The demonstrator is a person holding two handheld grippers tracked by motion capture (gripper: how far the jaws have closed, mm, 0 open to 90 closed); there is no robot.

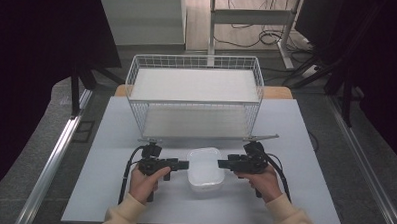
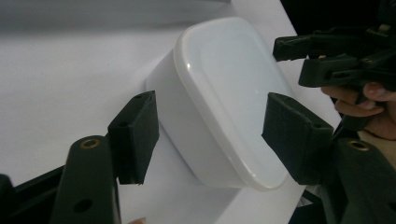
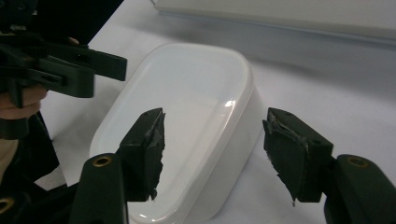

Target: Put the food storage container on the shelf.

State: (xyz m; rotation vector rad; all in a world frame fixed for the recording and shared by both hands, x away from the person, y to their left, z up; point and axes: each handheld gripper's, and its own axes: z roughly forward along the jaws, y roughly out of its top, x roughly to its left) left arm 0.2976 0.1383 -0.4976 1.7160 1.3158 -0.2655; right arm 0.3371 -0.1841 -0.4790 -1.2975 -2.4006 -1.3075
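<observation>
A pale grey tabletop [image 1: 109, 189] stood on a dark grey floor [image 1: 30, 151], with black curtains at nine and three o'clock. At twelve o'clock on the tabletop sat a white wire basket [image 1: 194, 94]; behind it, cables lay on a lighter floor by a metal frame leg [image 1: 211, 22]. A white lidded box [image 1: 205, 171] lay near the six o'clock edge. The left gripper [image 1: 183, 165] pointed at it from nine o'clock, the right gripper [image 1: 222, 164] from three o'clock. Both had their jaws spread apart, holding nothing, each straddling an edge of the box without pressing it.
</observation>
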